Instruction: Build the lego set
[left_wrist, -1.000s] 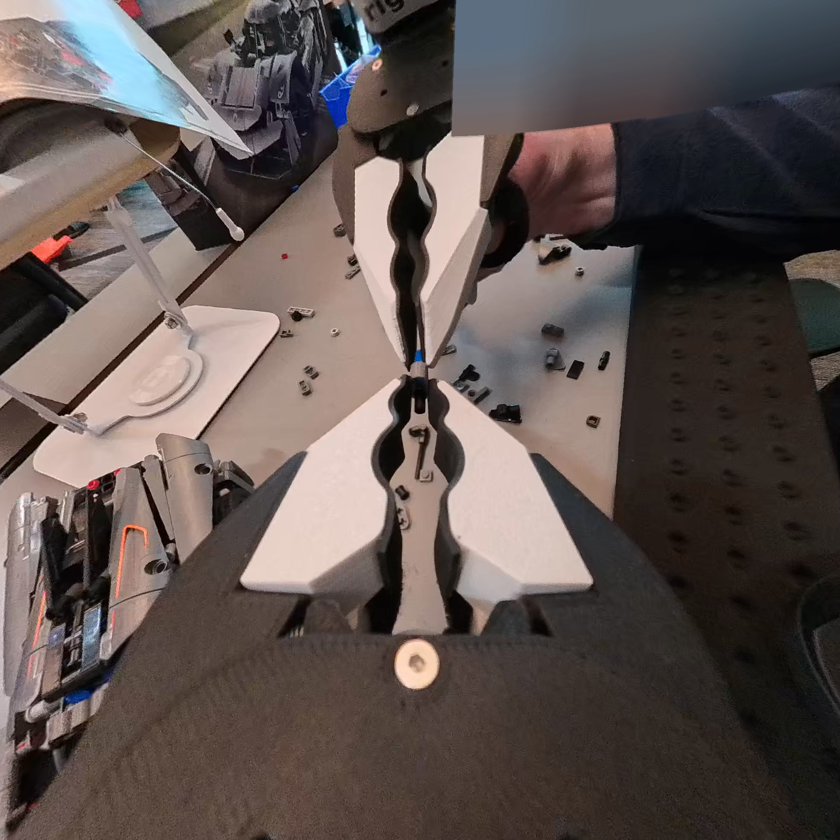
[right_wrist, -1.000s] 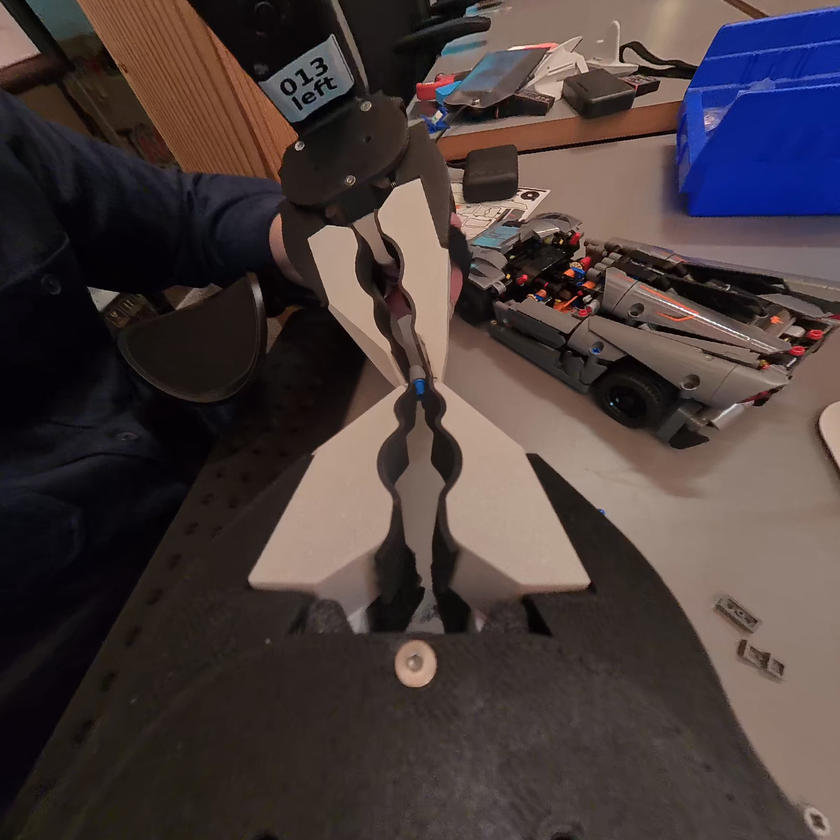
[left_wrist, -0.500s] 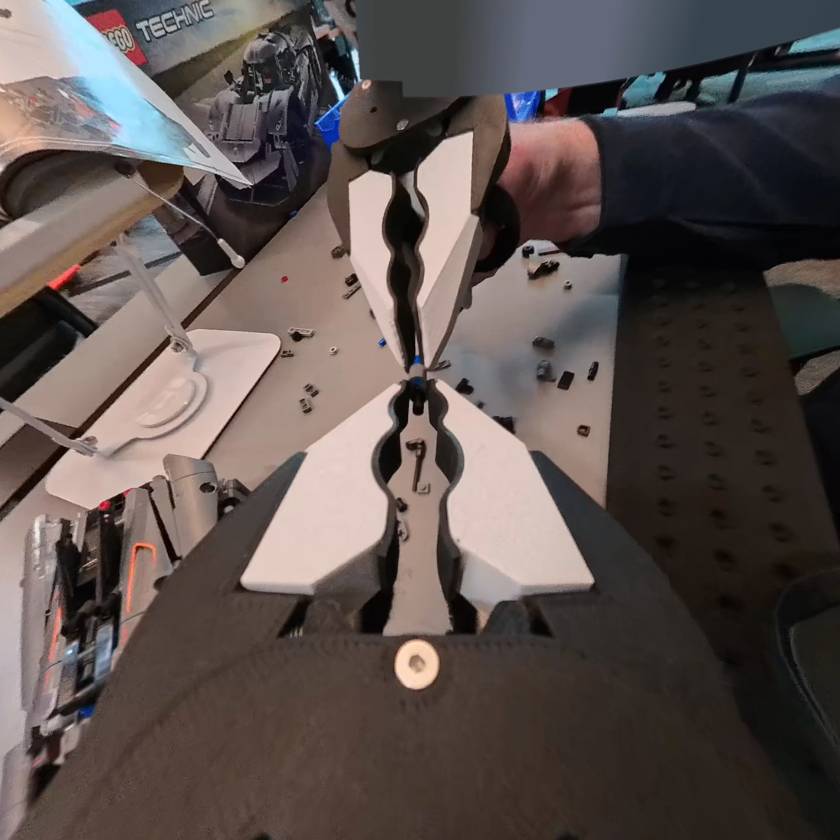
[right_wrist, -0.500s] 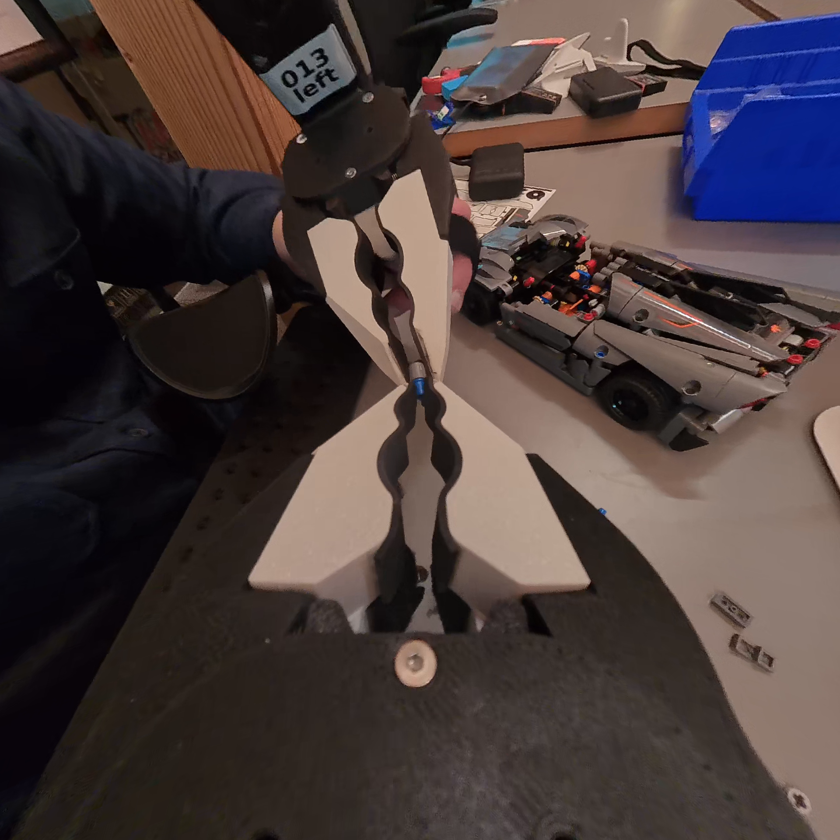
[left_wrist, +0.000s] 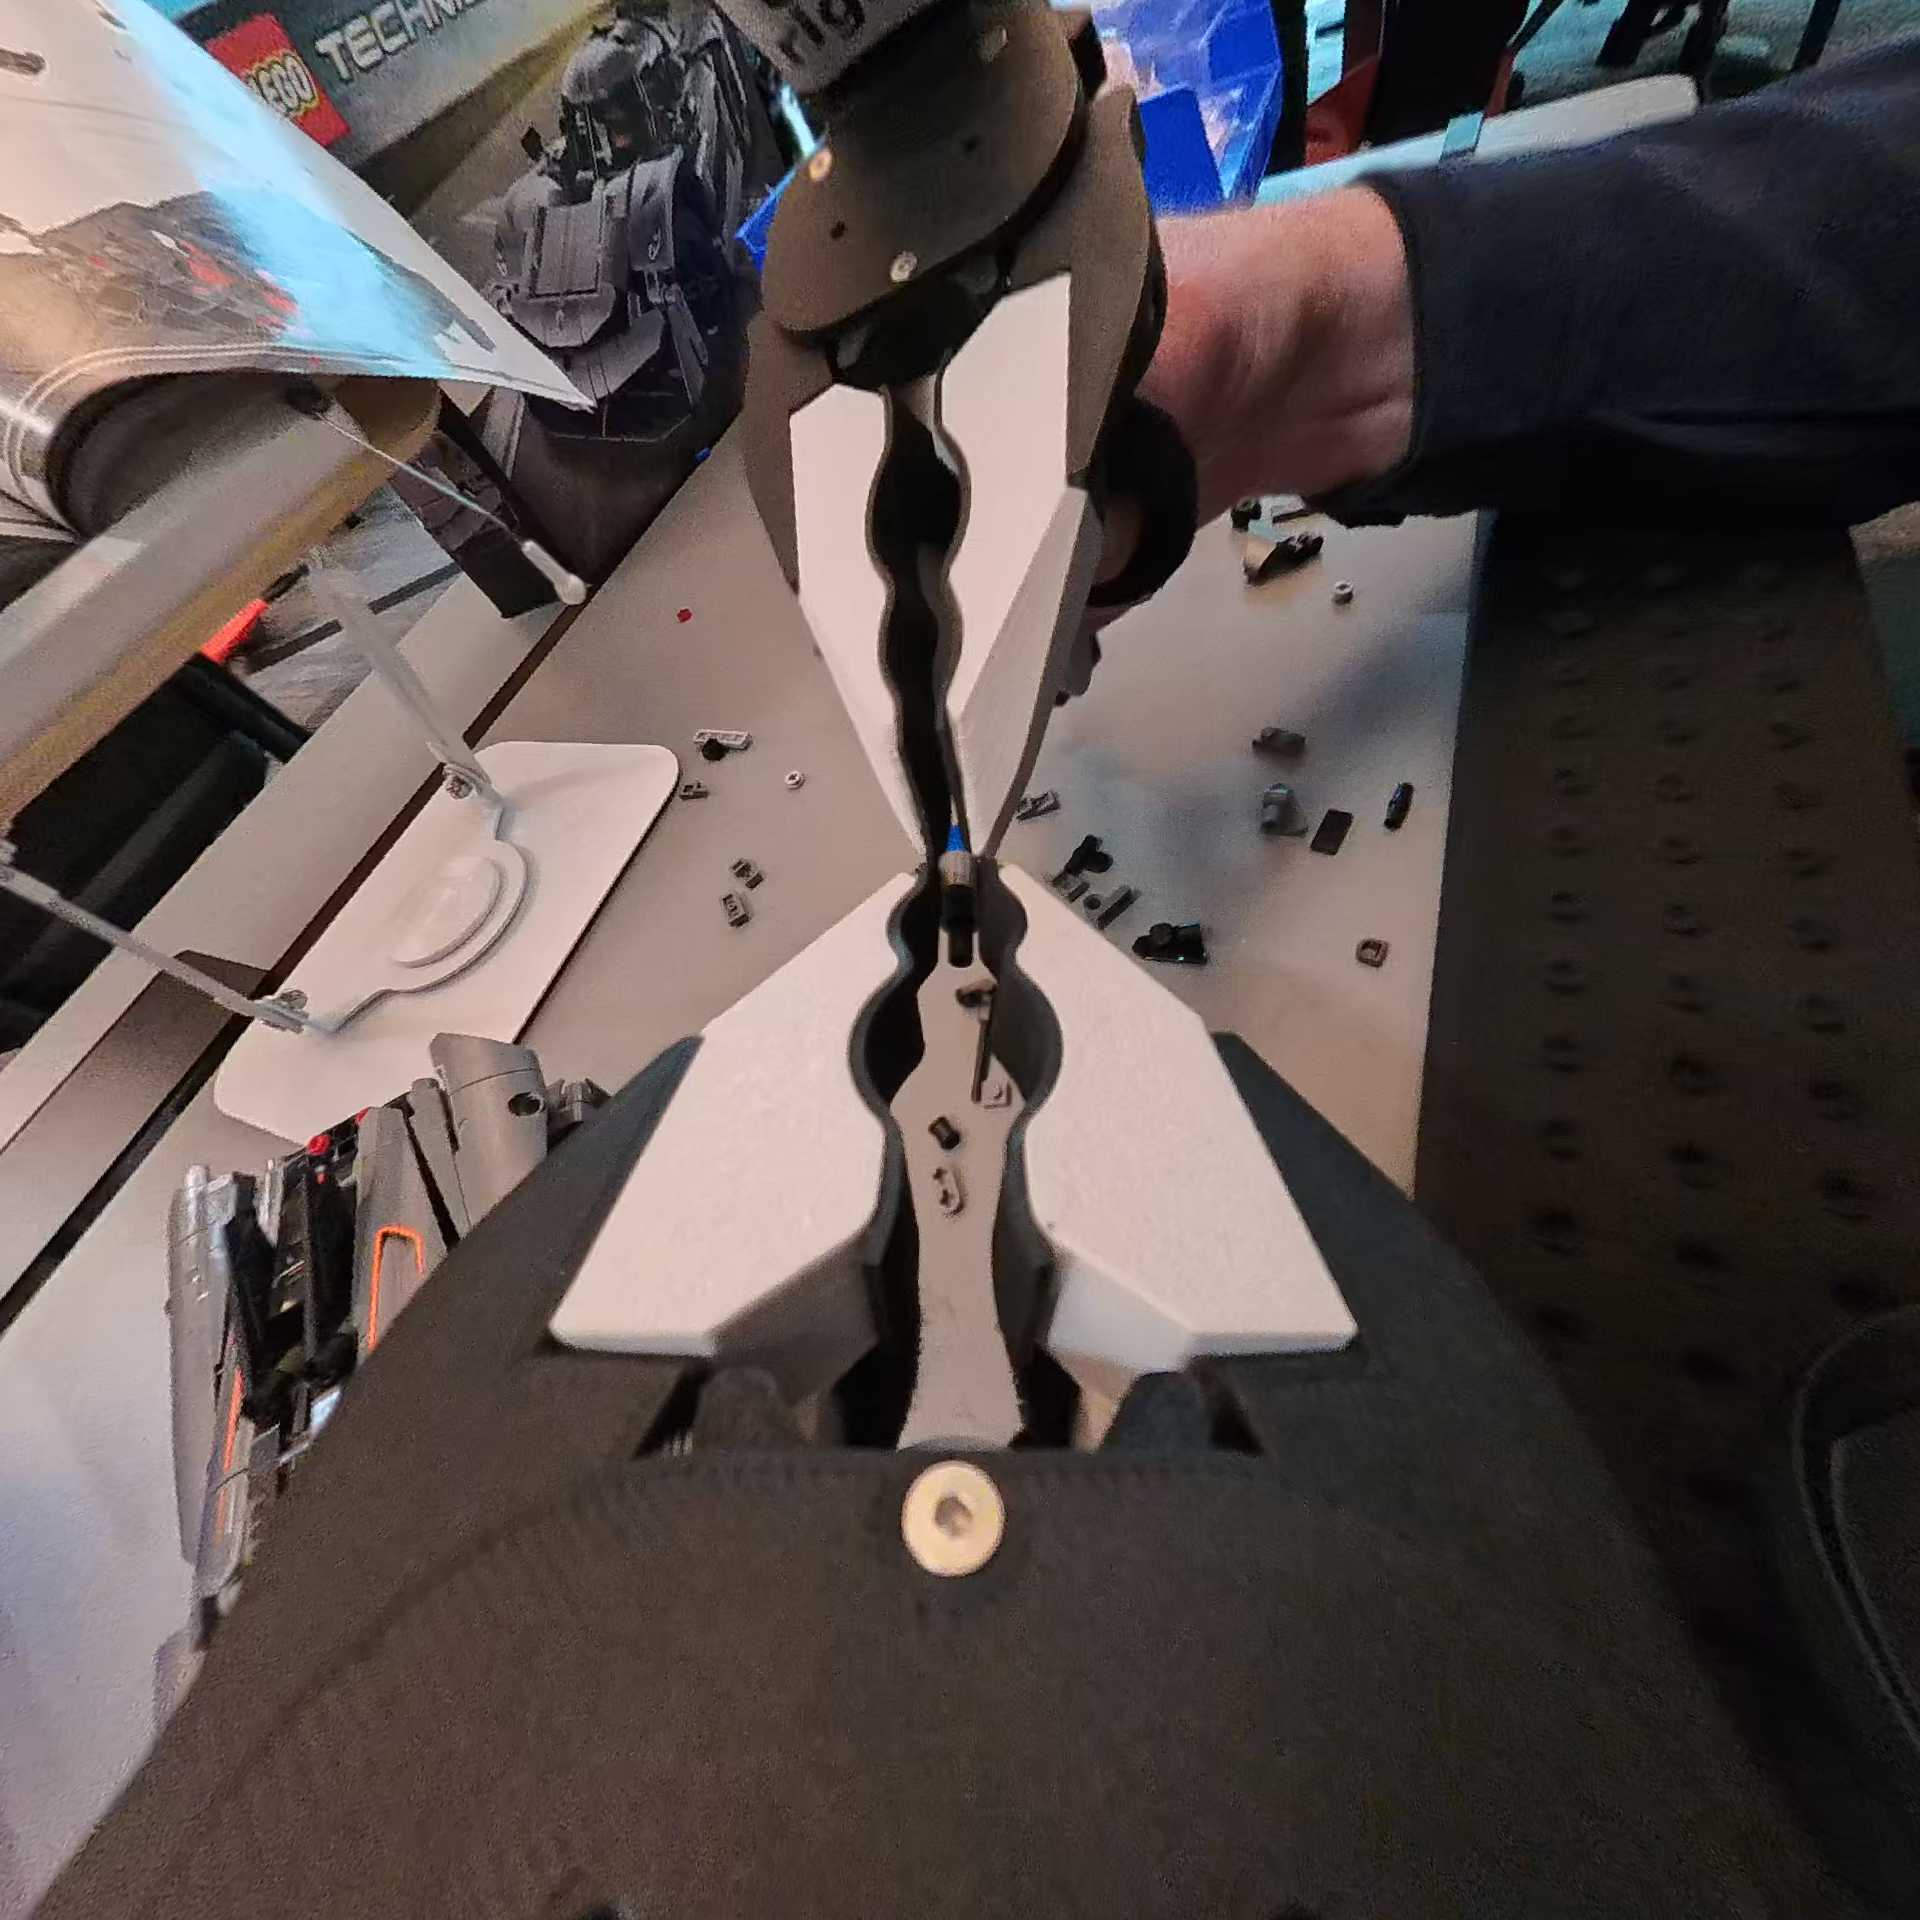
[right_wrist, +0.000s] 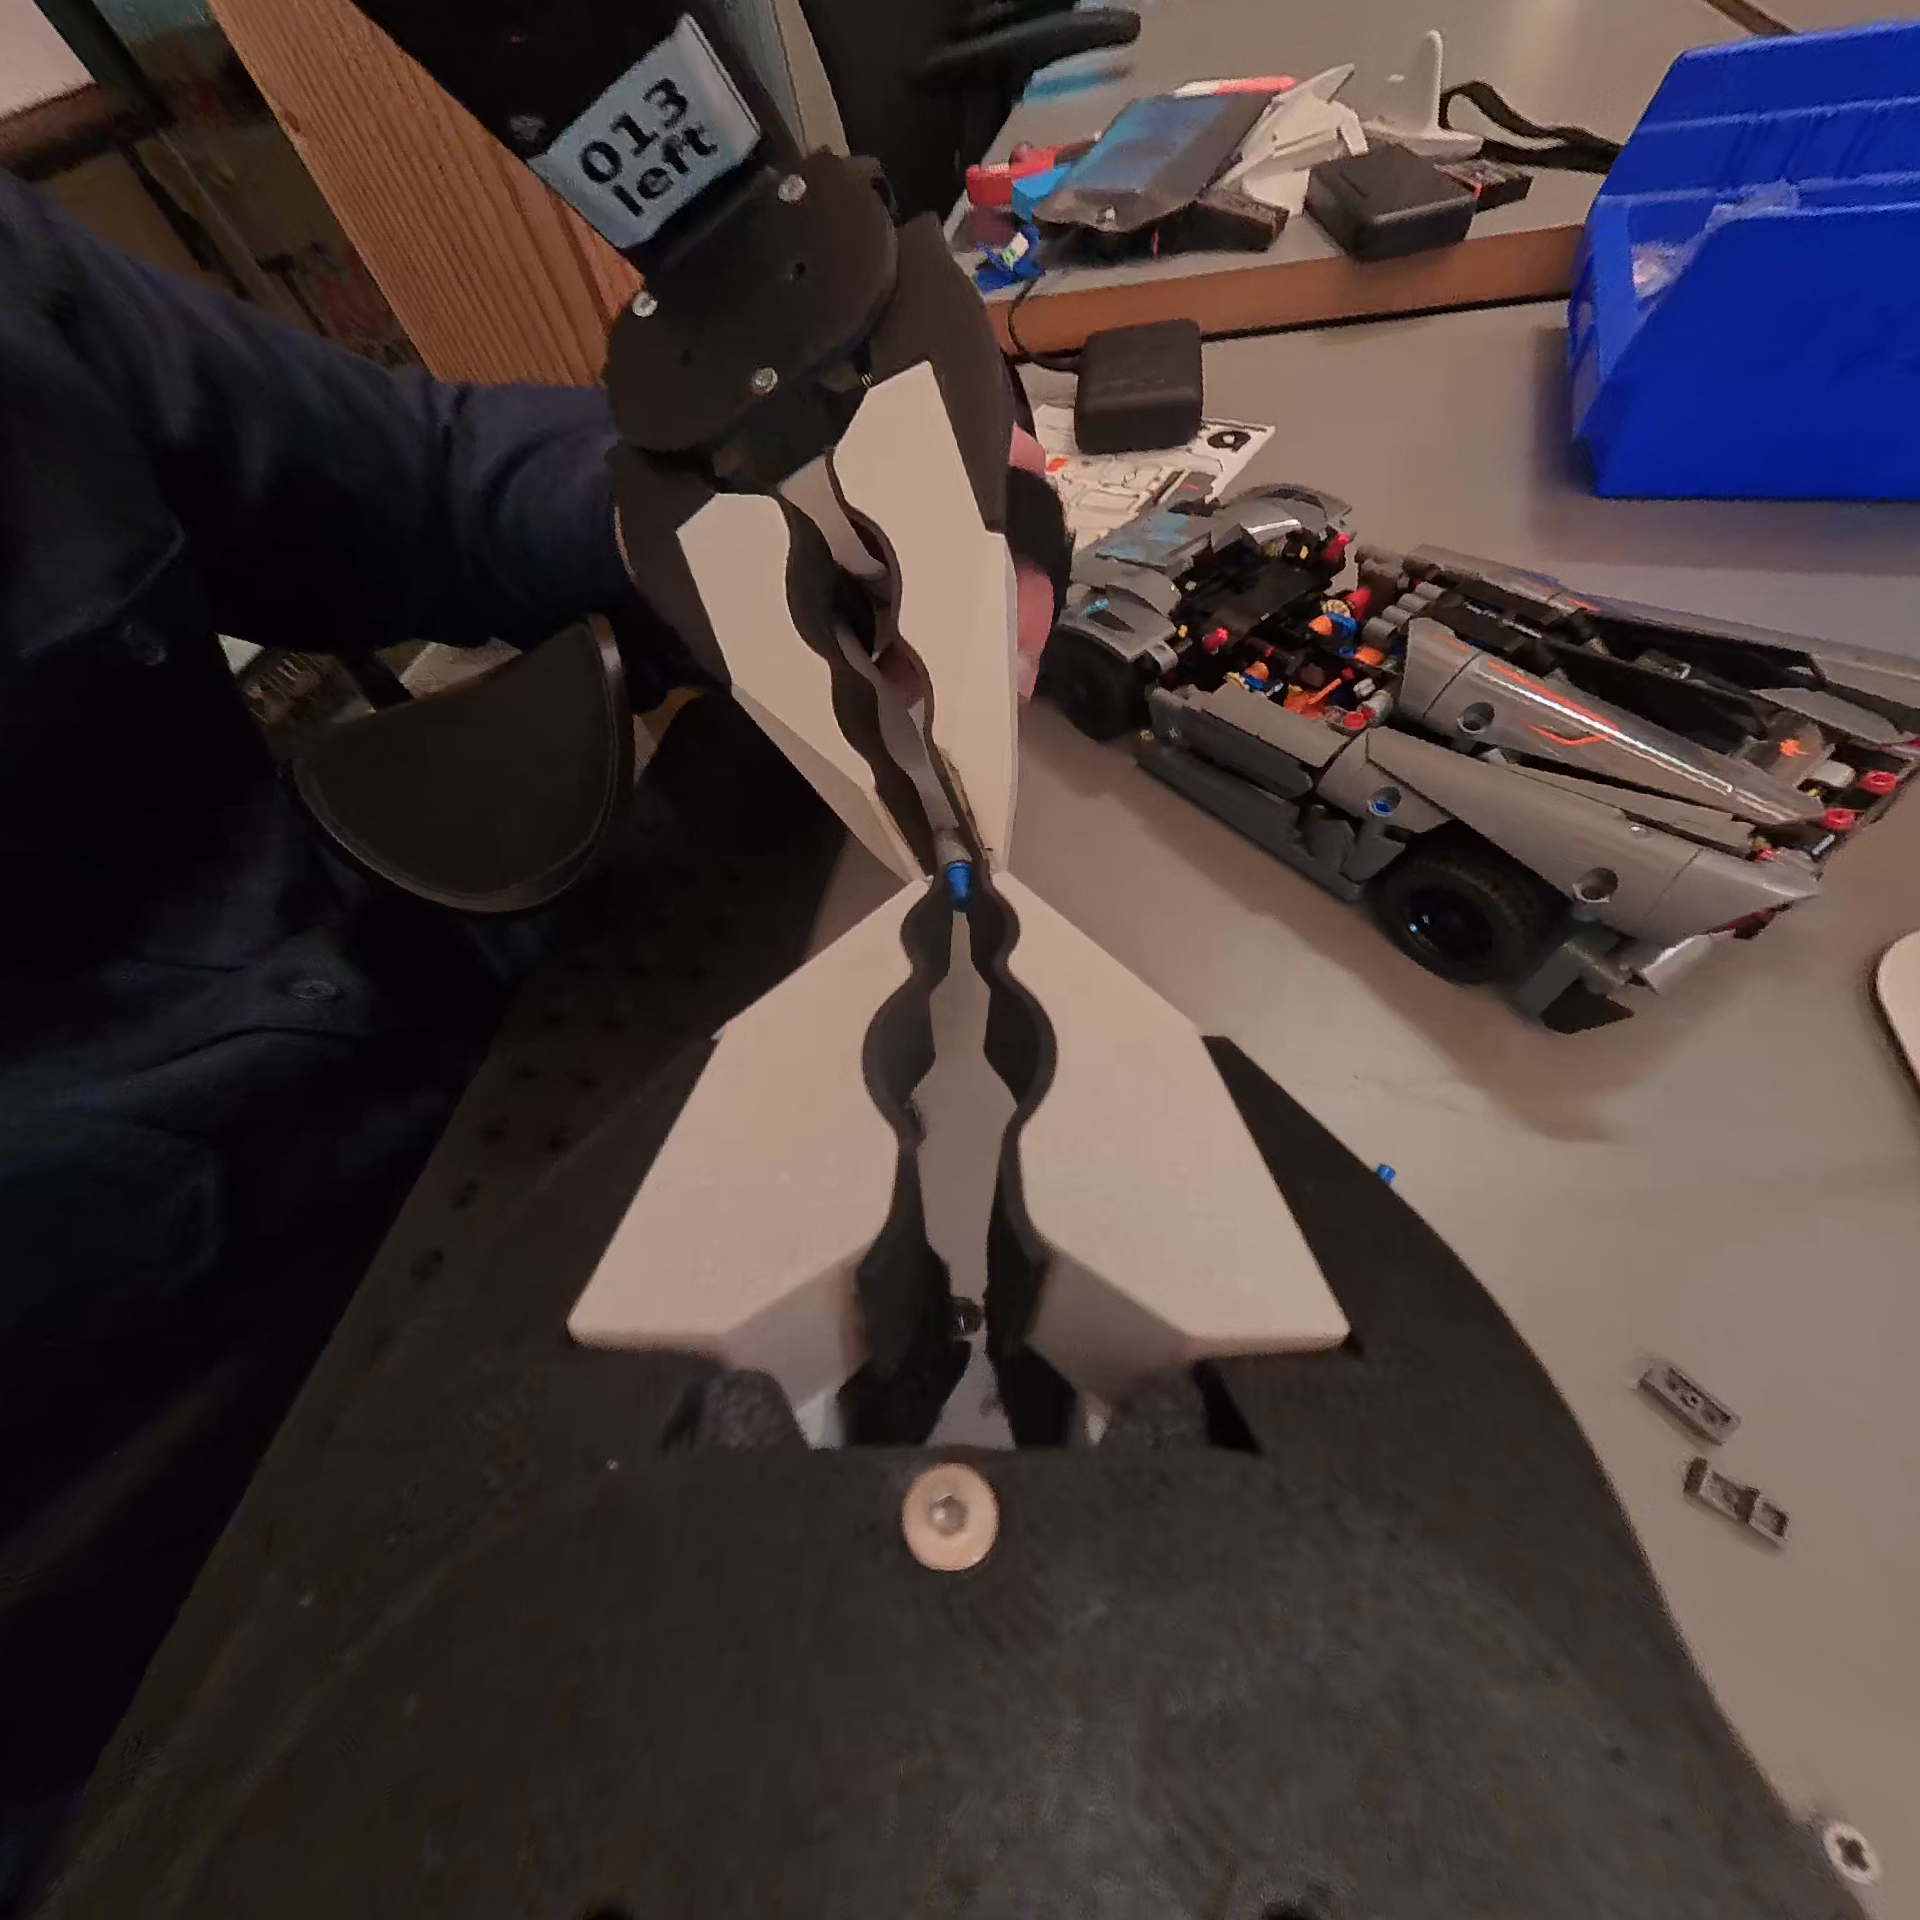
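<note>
Both tongs meet tip to tip above the bench's near edge. Left tongs (left_wrist: 956, 883) stay clamped on a grey piece (left_wrist: 957, 869); right tongs (right_wrist: 961, 883) stay clamped on the blue pin (right_wrist: 958, 885). Since a second ago, little changed: joining looks unfinished. Car (right_wrist: 1455, 748) waits mid-bench.

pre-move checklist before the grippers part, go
1. Left gripper shut on the small grey piece: ok.
2. Right gripper shut on the blue pin: ok.
3. Blue pin lined up with the grey piece, tip to tip: ok.
4. Pin fully seated in the piece: cannot tell, the fingertips hide the joint.
5. Gap between fingertips and the lego car: ok, the car sits off to the side on the table.
6. Loose parts lying under the joint, so a dropped pin could get lost among them: not ok.
</note>
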